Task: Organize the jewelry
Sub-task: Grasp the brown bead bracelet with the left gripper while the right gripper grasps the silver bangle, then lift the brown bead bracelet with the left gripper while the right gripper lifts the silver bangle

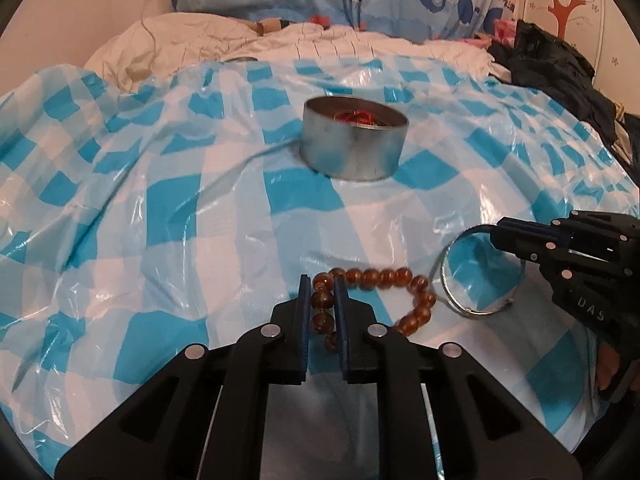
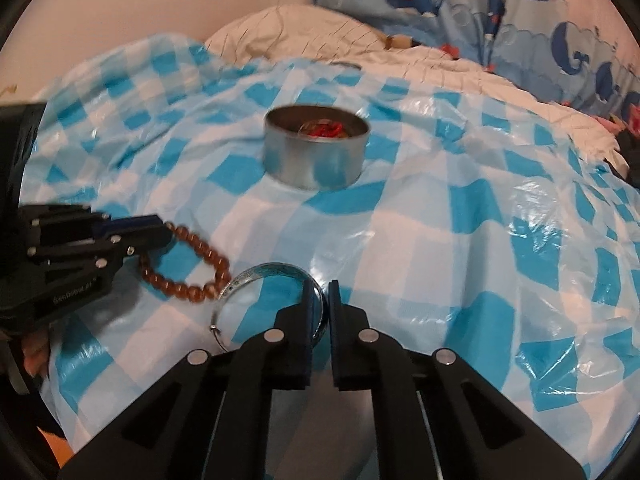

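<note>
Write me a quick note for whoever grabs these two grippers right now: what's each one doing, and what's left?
Left gripper: shut on the amber bead bracelet, which lies on the checked sheet.
Right gripper: shut on the silver bangle, beside the beads.
Round tin: farther back, open, something red already inside.
Done: both pieces gripped, not yet lifted.
Left: probably carry each to the tin and drop it in.
</note>
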